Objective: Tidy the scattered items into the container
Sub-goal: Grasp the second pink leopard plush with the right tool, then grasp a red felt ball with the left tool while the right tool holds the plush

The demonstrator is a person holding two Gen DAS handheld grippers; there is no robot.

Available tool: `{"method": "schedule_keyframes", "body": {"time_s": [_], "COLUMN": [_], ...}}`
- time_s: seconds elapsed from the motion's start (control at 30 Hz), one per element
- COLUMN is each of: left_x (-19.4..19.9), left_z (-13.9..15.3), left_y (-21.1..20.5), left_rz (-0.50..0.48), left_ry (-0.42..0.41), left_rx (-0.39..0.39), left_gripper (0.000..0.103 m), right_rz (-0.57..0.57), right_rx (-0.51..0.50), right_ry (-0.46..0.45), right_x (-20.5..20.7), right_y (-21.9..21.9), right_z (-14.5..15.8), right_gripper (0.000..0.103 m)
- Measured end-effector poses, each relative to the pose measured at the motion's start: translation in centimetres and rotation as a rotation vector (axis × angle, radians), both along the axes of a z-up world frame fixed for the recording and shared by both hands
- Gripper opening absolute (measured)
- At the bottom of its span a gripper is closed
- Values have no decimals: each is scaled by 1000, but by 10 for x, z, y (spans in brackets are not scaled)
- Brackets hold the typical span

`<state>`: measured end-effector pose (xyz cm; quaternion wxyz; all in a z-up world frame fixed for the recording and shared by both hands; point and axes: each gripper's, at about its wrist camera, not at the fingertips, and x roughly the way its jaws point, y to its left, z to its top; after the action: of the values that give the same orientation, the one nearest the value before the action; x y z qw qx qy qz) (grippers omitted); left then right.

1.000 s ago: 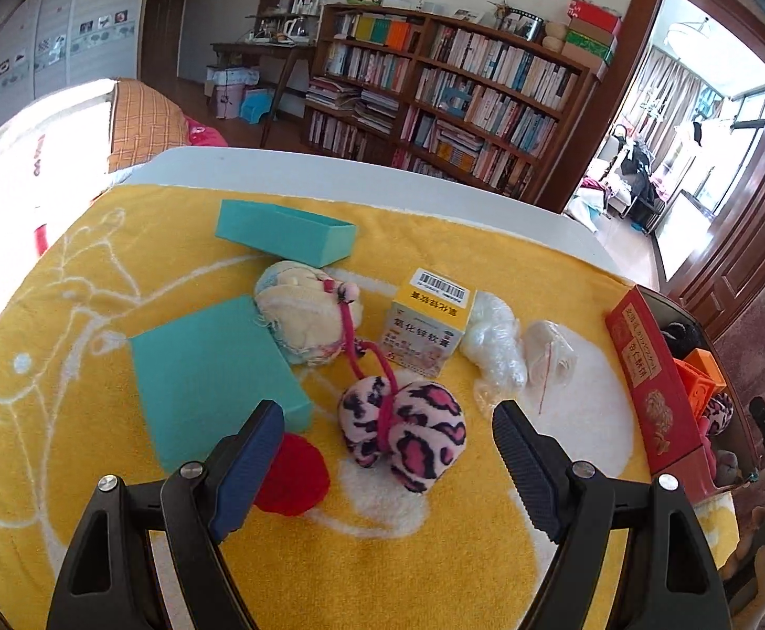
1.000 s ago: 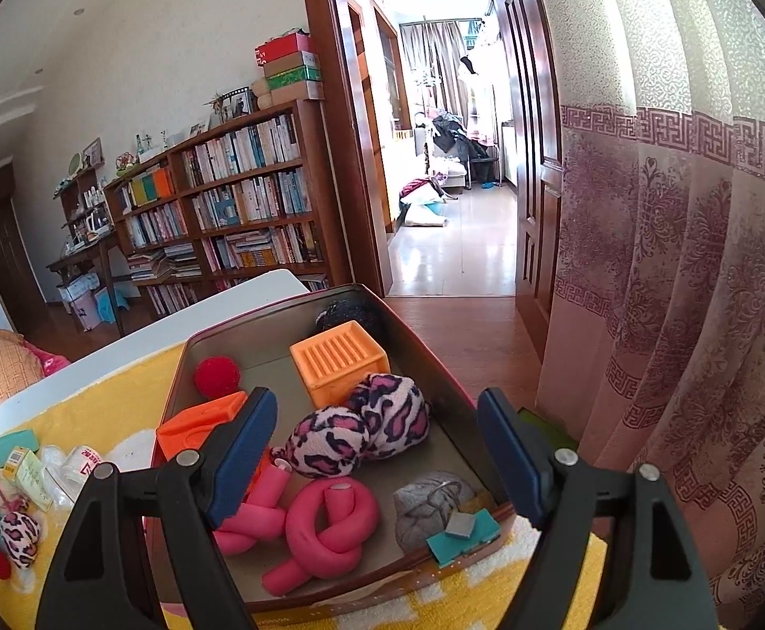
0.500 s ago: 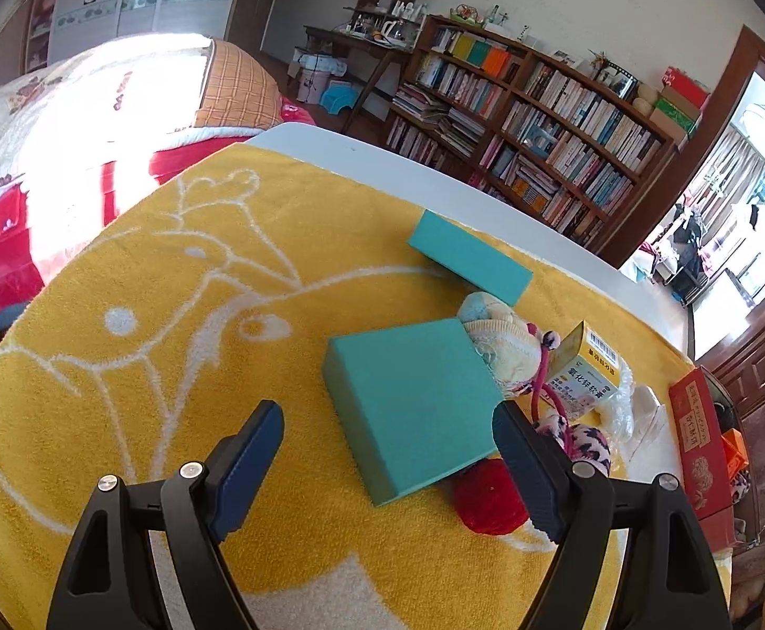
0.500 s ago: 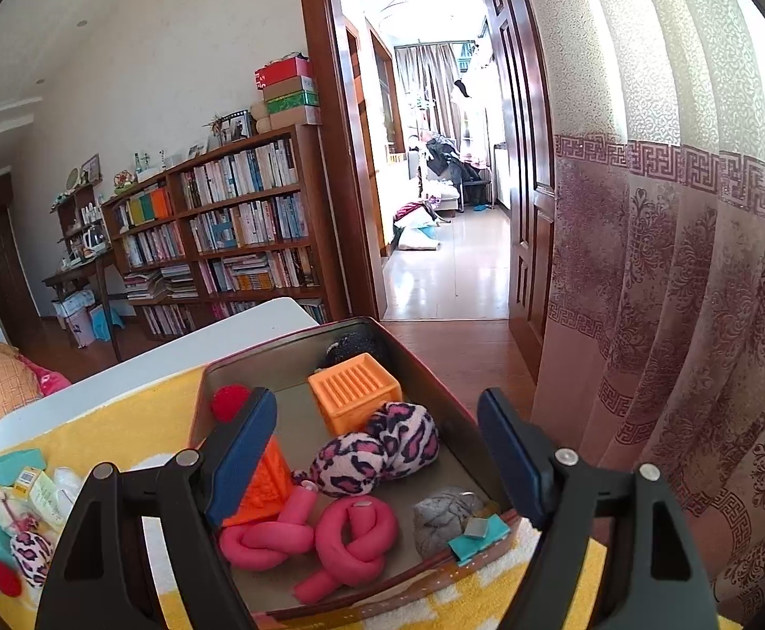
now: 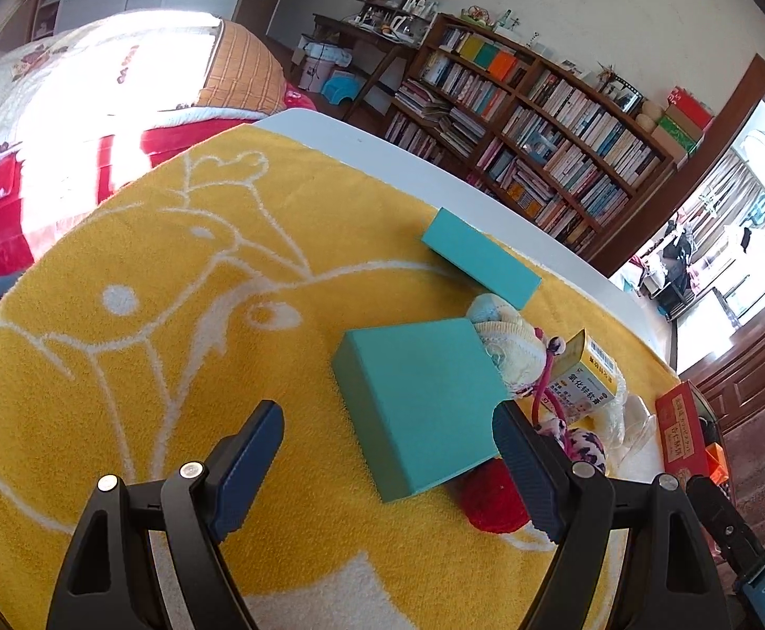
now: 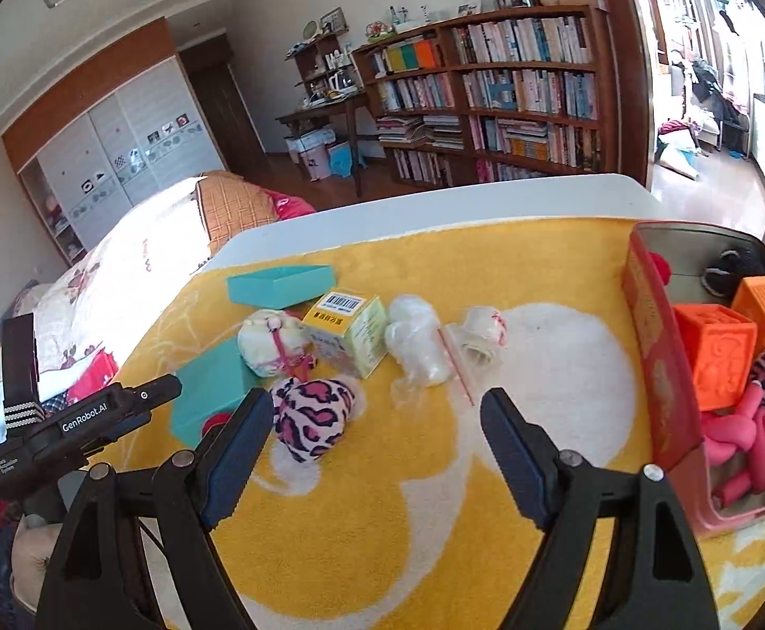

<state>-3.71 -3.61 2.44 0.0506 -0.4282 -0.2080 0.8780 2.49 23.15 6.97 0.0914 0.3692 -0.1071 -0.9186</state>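
Note:
My left gripper is open just above the yellow towel, its fingers straddling the near corner of a flat teal box. A red ball lies by its right finger. My right gripper is open and empty over the towel, with a pink leopard plush against its left finger. Behind that lie a cream plush, a yellow carton, clear plastic bags and an open teal tray. The red container at the right holds orange cubes and a pink knot.
The black body of the left tool reaches in from the left in the right wrist view. The white table edge runs behind the towel. A bed stands to the left and a bookshelf at the back.
The left gripper swung left from the leopard plush to the flat teal box, then held still. The right gripper swung left from above the container to over the scattered items.

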Motion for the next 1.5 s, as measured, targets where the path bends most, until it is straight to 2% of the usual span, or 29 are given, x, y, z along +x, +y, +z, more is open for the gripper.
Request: {"method": "schedule_keyframes", "body": {"time_s": [0.17, 0.47, 0.83, 0.87, 0.97, 1.13, 1.23, 1.37, 1.5], "left_x": [0, 1, -2, -2, -2, 0, 6, 26, 39], "left_z": [0, -2, -7, -8, -8, -4, 2, 18, 14], "left_y": [-1, -1, -4, -4, -4, 0, 7, 35, 66], "left_rz": [-7, -14, 4, 4, 4, -13, -45, -159, -253], "left_ry": [-4, -12, -29, -29, -29, -10, 8, 77, 81], "left_rx": [19, 36, 22, 21, 22, 17, 17, 17, 13], "left_gripper": [84, 84, 84, 84, 84, 84, 84, 84, 84], "right_rz": [60, 95, 63, 55, 42, -21, -70, -134, -185], "right_rx": [-20, 29, 103, 111, 155, 161, 126, 106, 84], "right_ry": [-95, -129, -204, -204, -191, -184, -188, -187, -185], "right_x": [-25, -41, -59, -60, -57, -44, -36, -27, -21], "right_y": [-24, -56, -70, -70, -68, -47, -27, -3, 17], "right_z": [-24, -37, -63, -65, -64, -59, -57, -55, -54], "right_gripper": [84, 84, 84, 81, 63, 61, 61, 61, 61]}}
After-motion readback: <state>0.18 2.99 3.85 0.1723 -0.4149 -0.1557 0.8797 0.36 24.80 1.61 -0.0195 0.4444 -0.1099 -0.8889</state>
